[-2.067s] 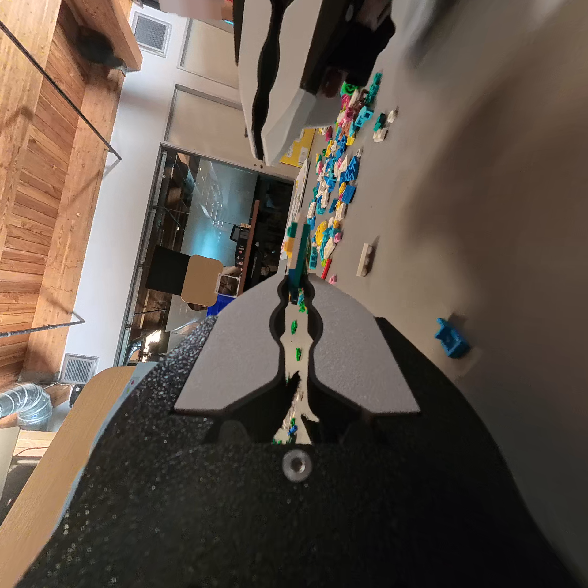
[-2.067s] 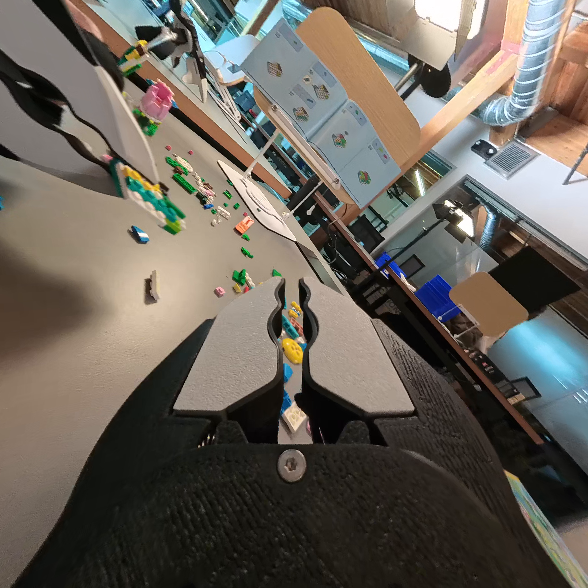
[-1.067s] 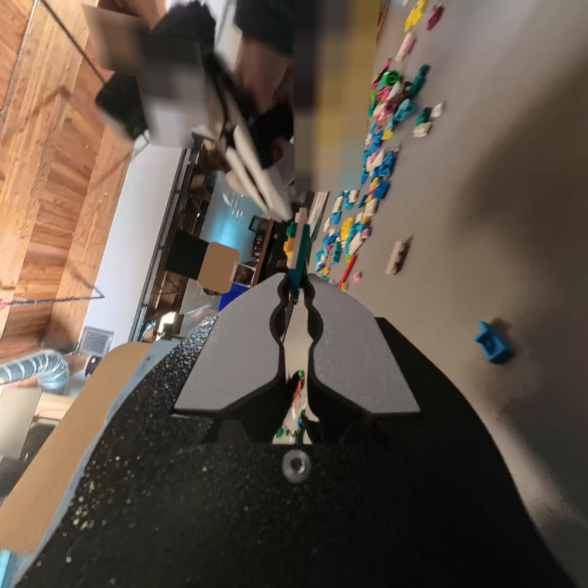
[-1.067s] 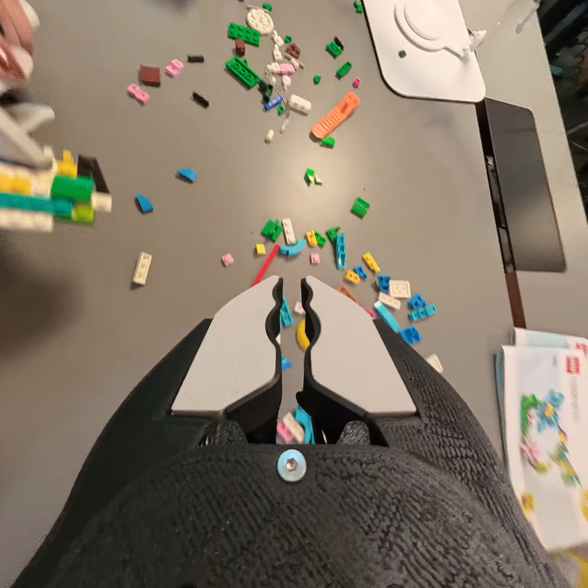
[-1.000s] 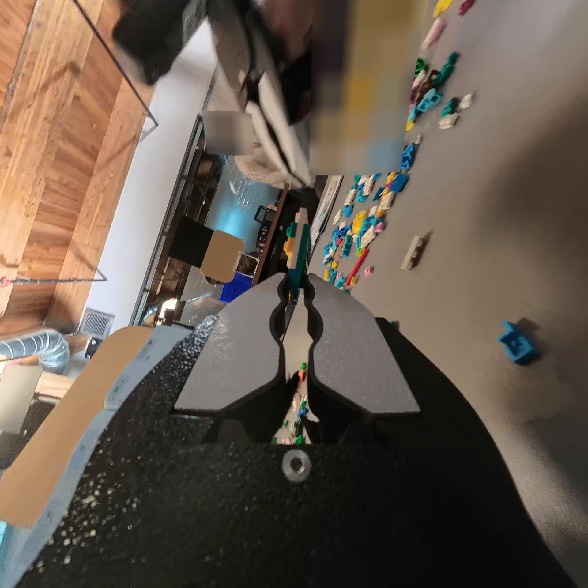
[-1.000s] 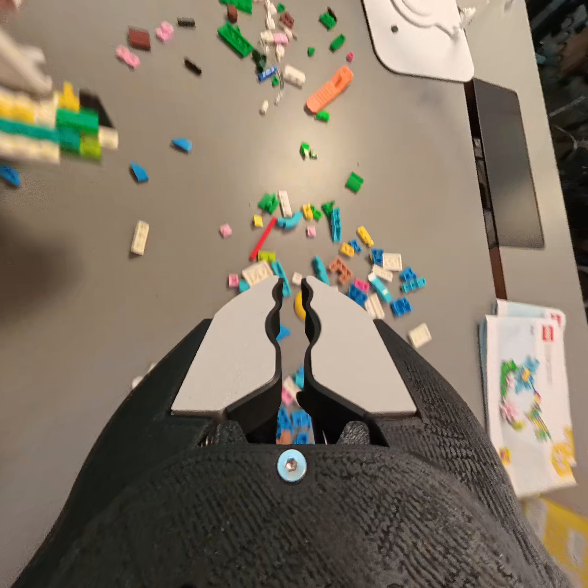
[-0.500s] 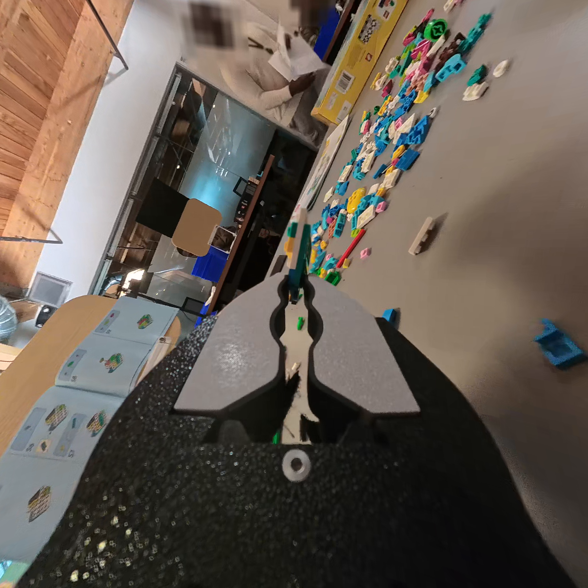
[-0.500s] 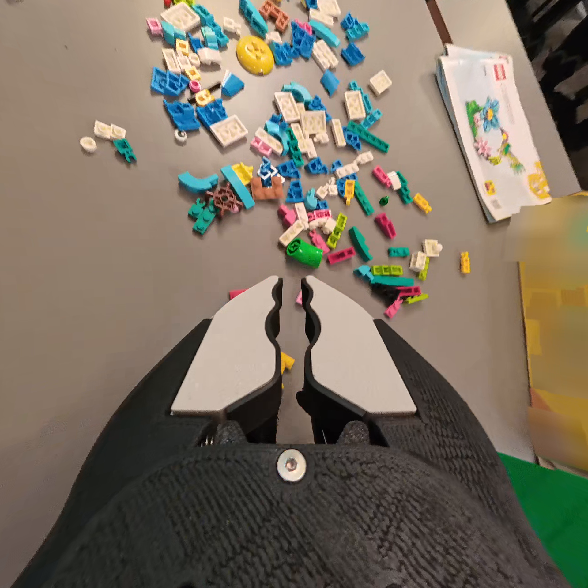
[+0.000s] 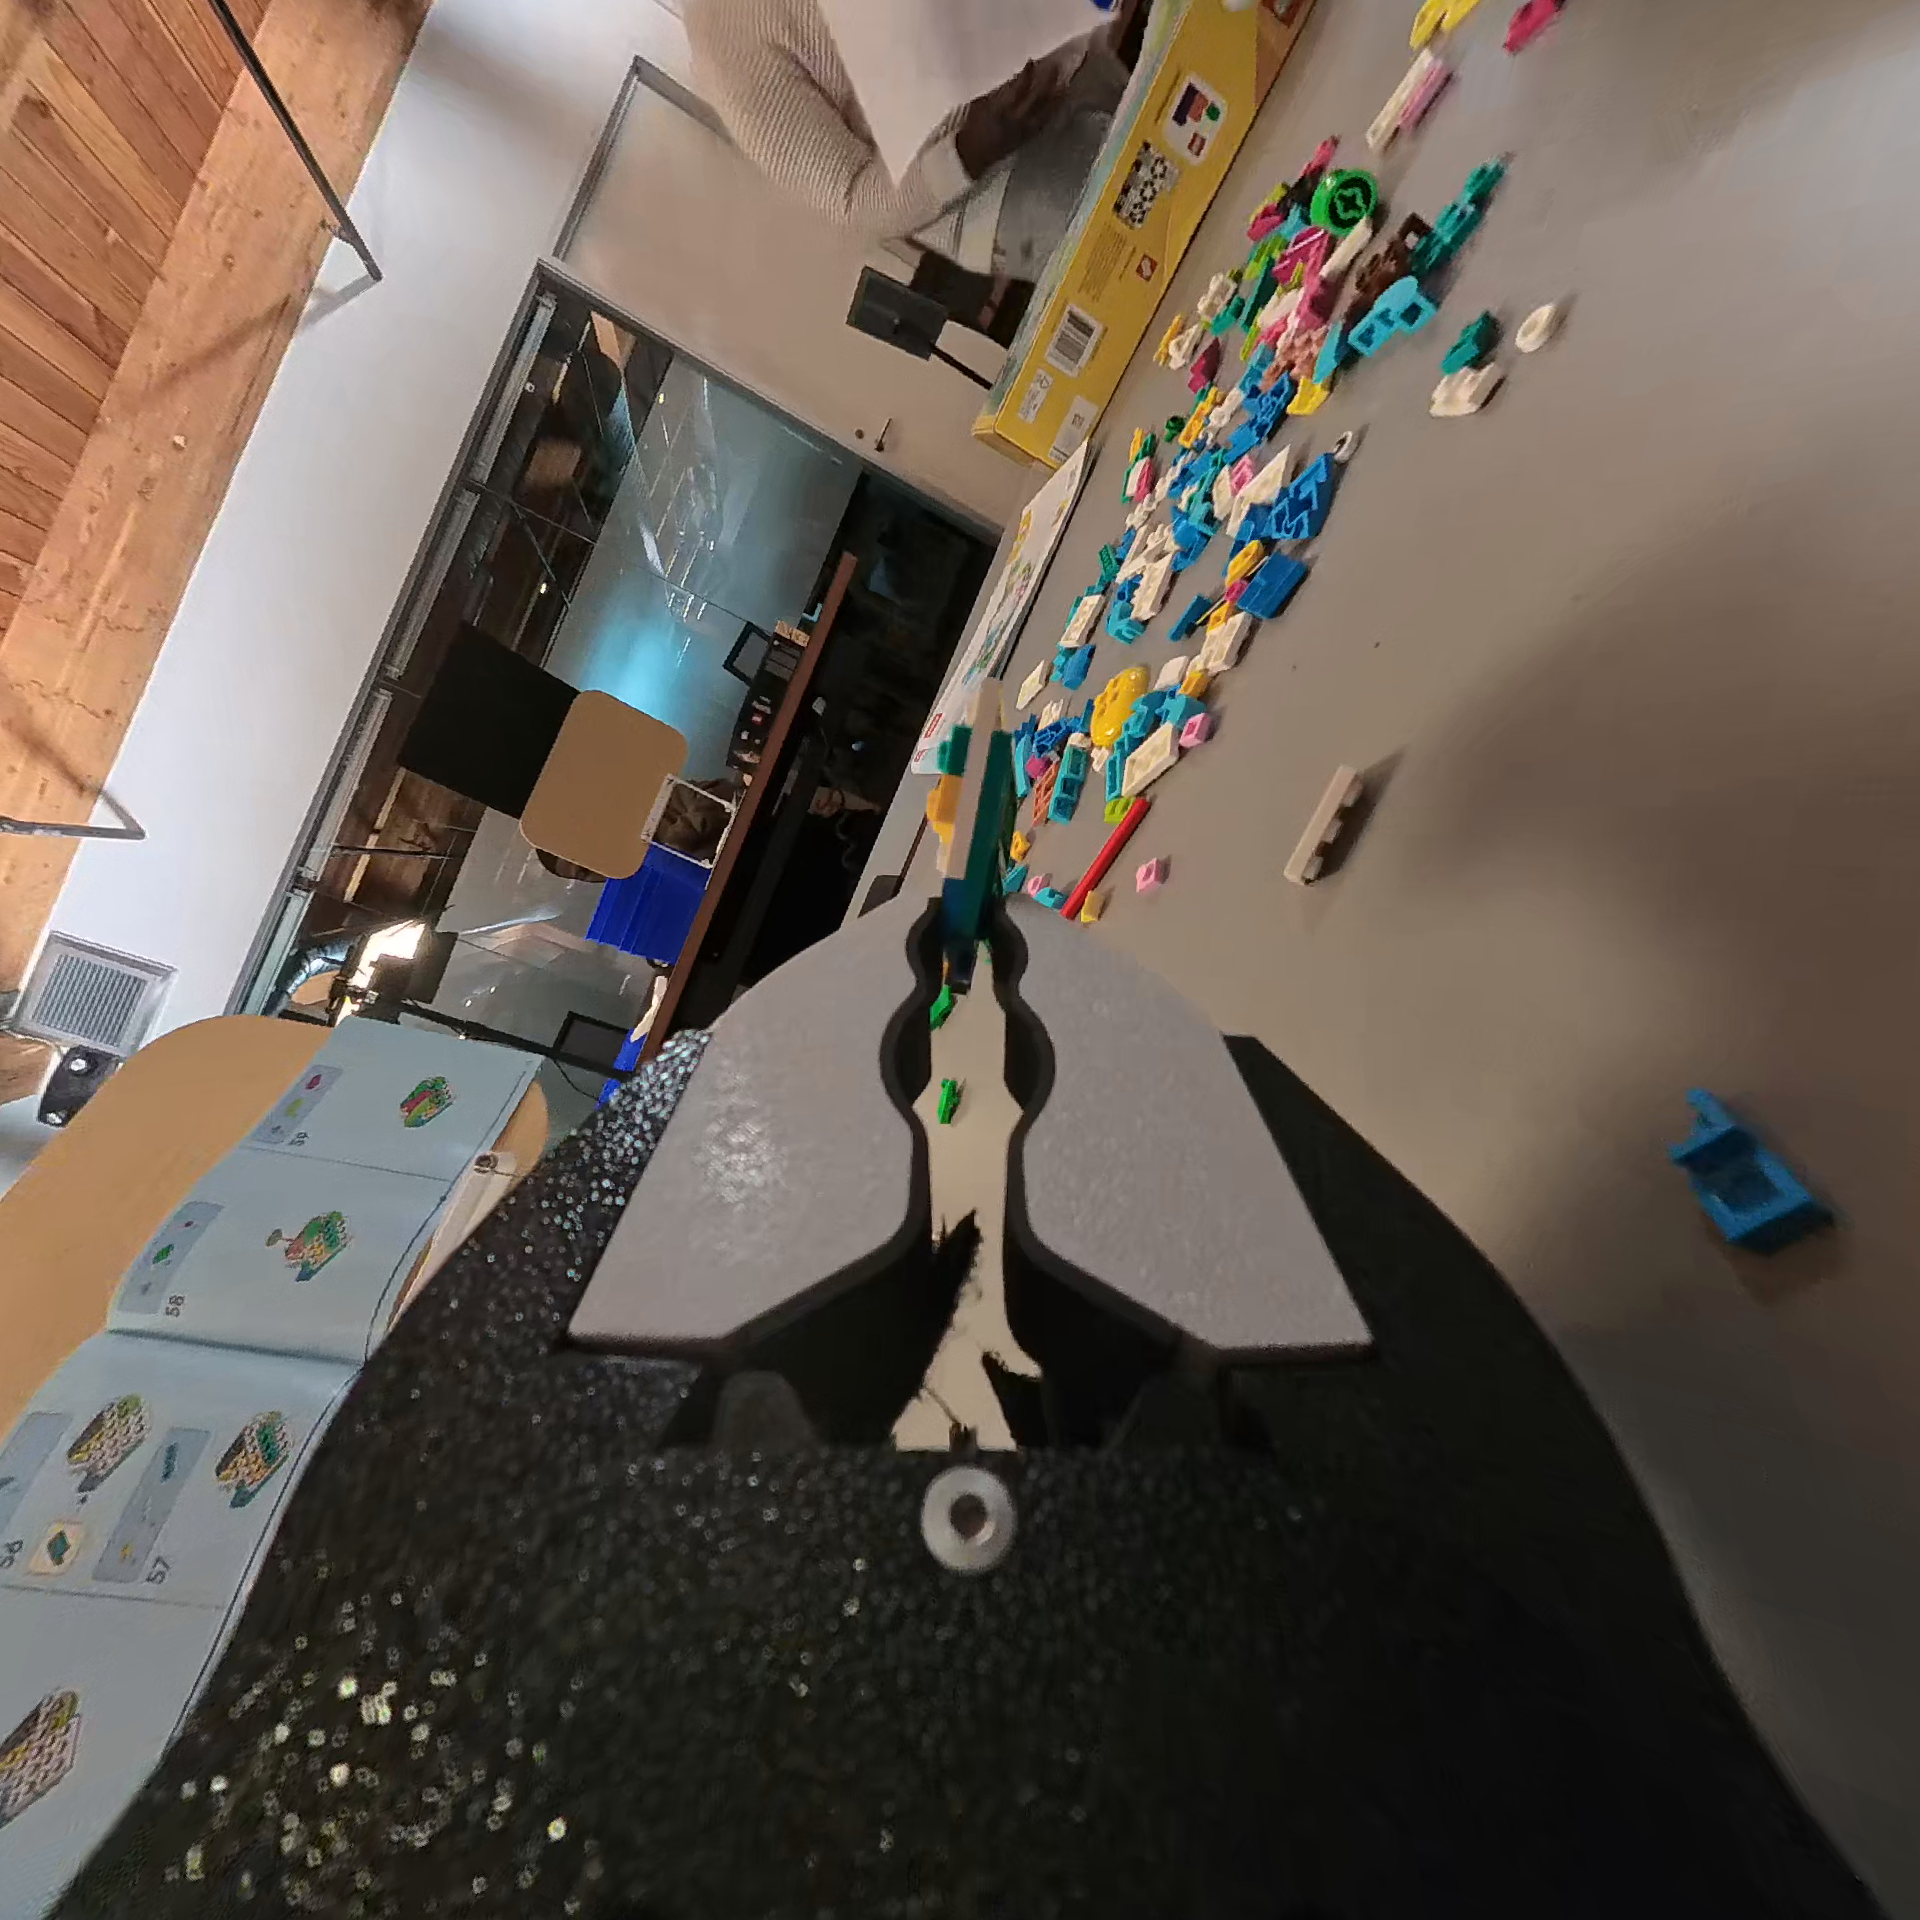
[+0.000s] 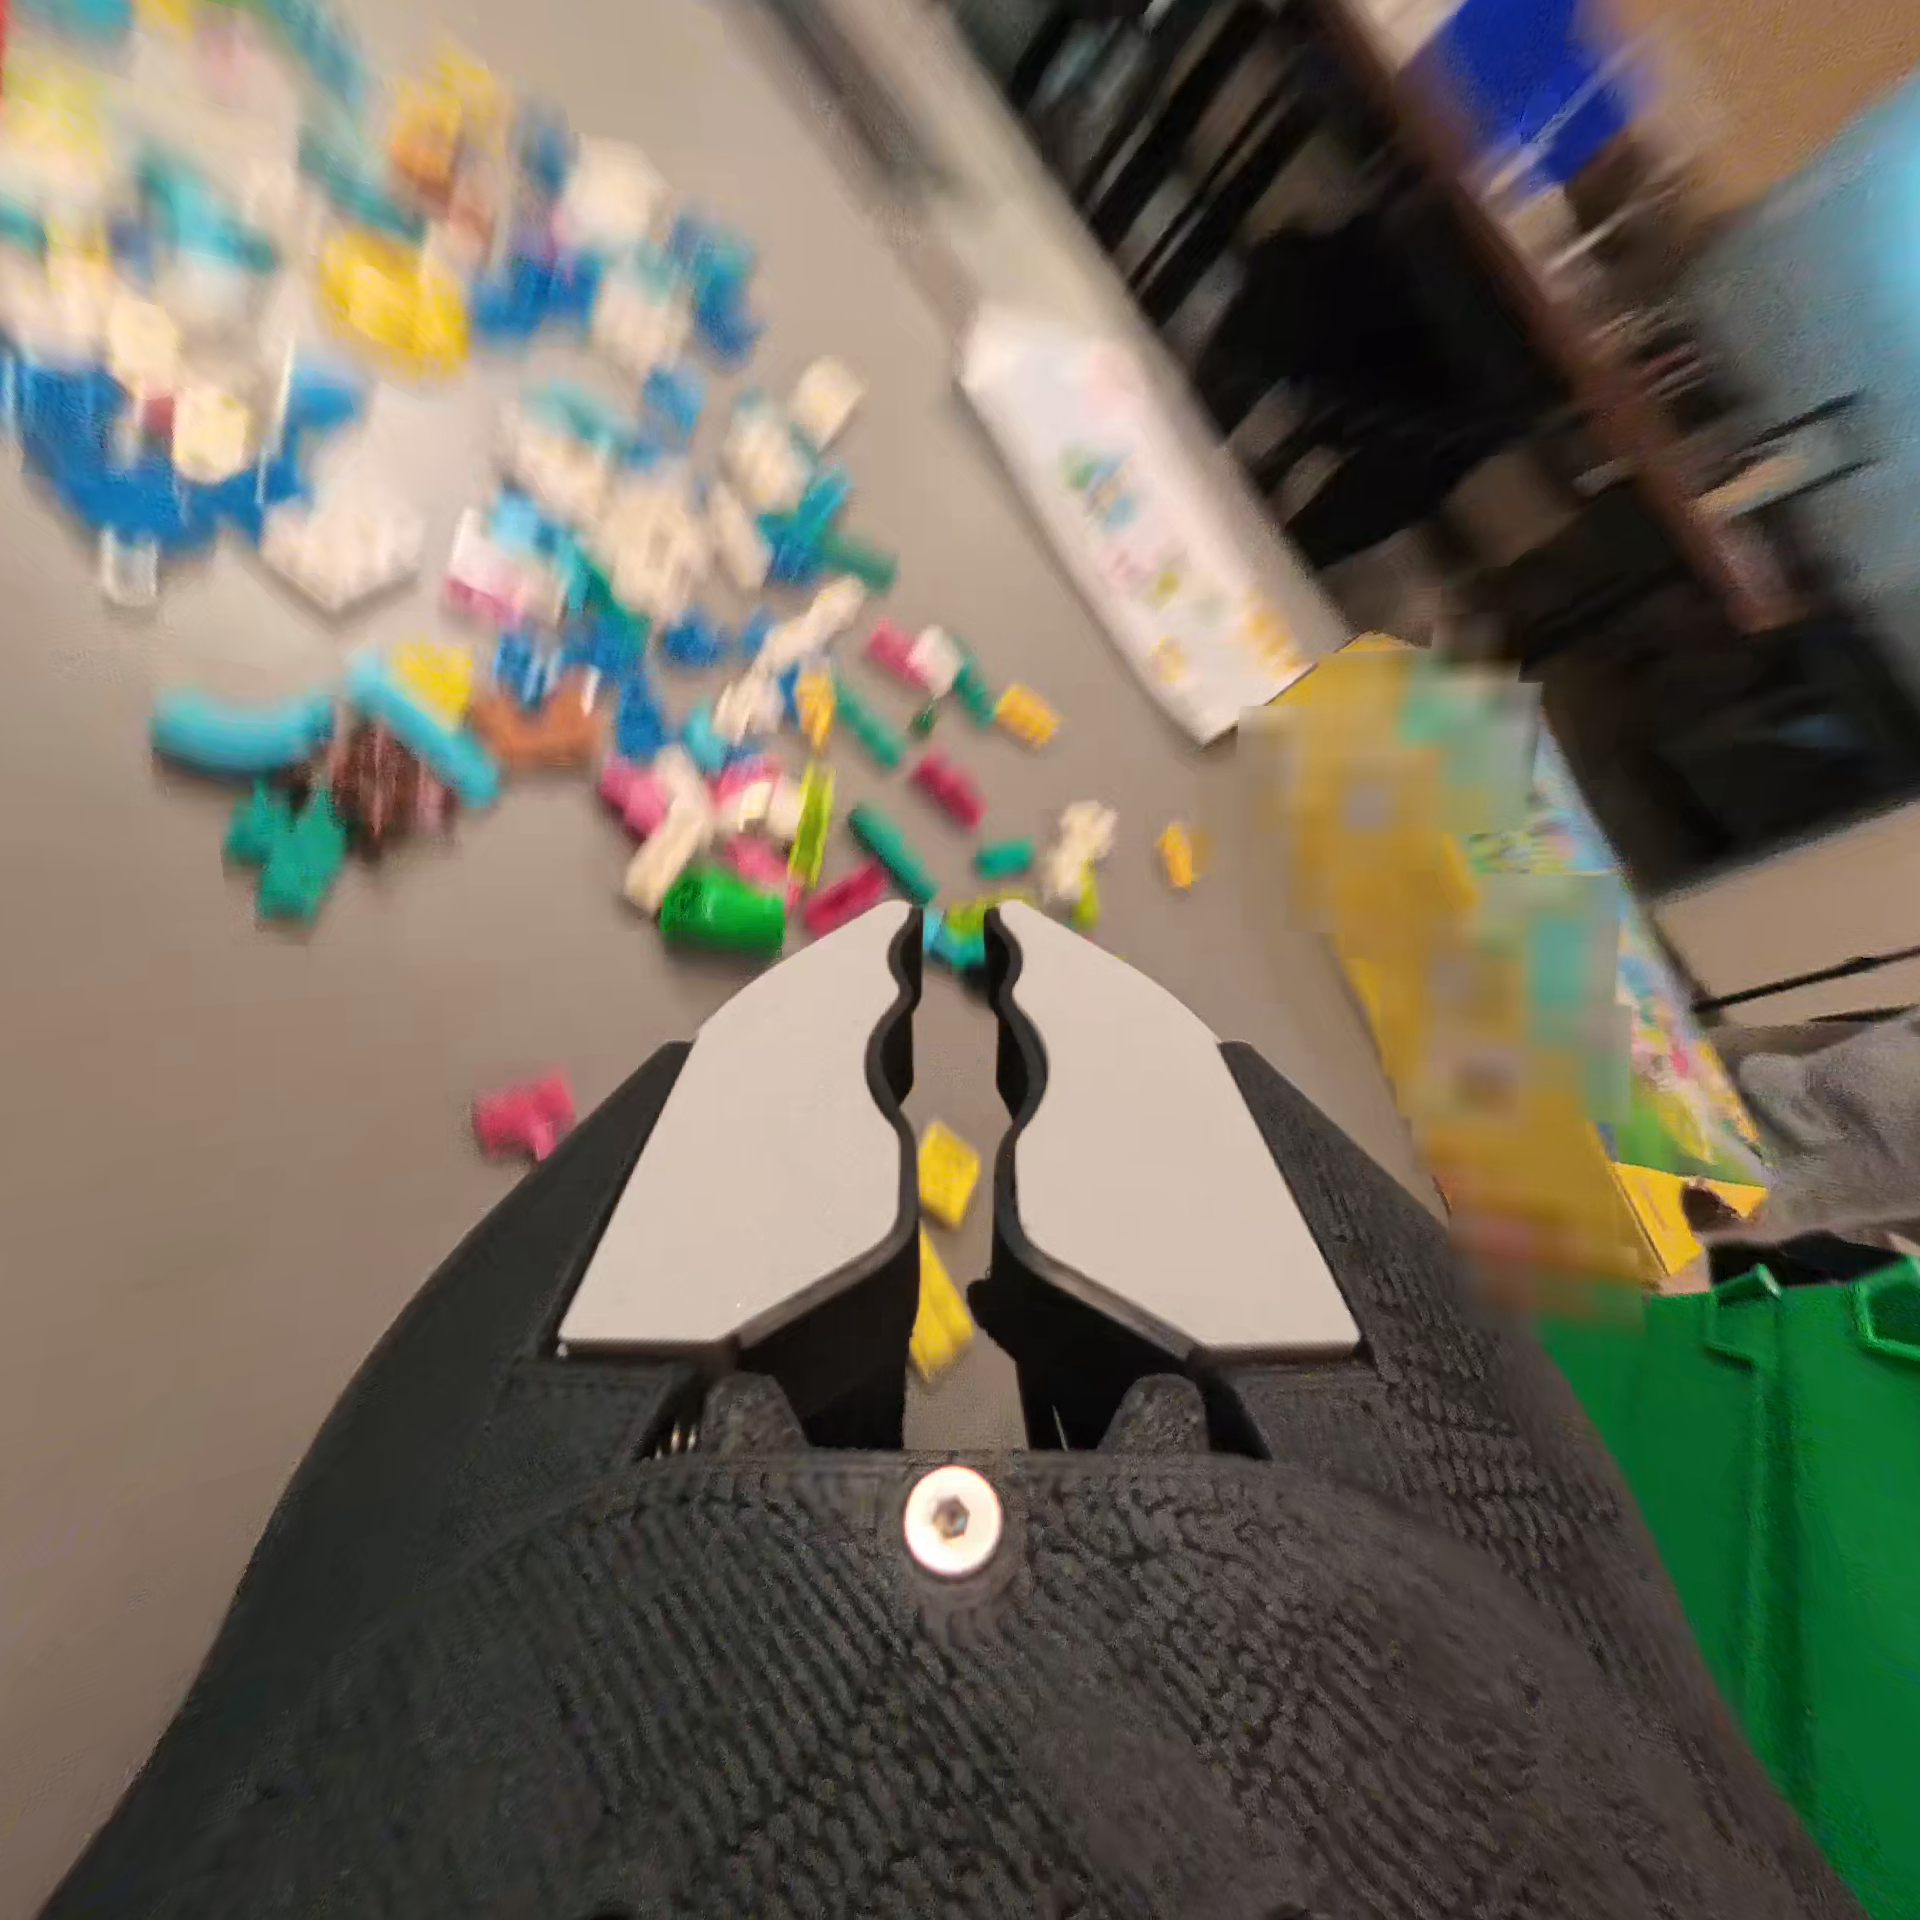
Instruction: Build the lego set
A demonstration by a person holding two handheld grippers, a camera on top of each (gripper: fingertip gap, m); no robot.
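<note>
Nearest to us, our left gripper [image 9: 961, 925] is clamped at its tips on the edge of a small stacked build [image 9: 975, 821] of teal, white, green and yellow plates, lifted off the grey table [image 9: 1662, 831]. Beside that build, toward the table, lie a red rod [image 9: 1107, 857] and a white brick [image 9: 1322, 824]; a blue piece [image 9: 1745, 1184] sits apart, nearer us. Beyond the build spreads the loose brick pile [image 9: 1226, 520], then a yellow box [image 9: 1132, 229]. Our right gripper [image 10: 954, 920] hovers over the blurred pile, its jaws a narrow gap apart and empty, a green cylinder [image 10: 722, 912] just left of its tips.
</note>
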